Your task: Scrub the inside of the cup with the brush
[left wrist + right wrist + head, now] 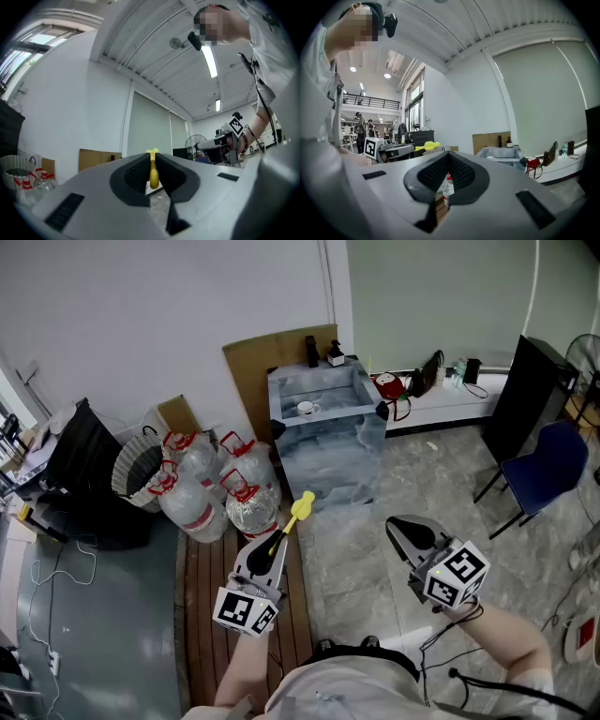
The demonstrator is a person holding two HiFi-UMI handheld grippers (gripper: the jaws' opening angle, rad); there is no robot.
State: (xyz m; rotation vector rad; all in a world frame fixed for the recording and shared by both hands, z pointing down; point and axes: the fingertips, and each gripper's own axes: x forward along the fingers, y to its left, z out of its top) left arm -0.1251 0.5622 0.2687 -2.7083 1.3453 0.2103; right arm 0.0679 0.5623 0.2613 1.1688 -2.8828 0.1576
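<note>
Item, approach step, scrubbing not begun: left hand-held gripper [278, 545] clamped on yellow brush [298, 513], lower centre; right hand-held gripper [400, 529] closed, empty; cup [306, 409] well apart on worktop [367, 432], upper centre; next probably: close in, steady cup.

Holds left gripper [278, 543] out front, tipped slightly upward, jaws clamped on the yellow brush [298, 512] handle. Holds right gripper [401, 527] level, well apart to the right, jaws pressed together, nothing between. Reaches both forearms forward from the torso.
</note>
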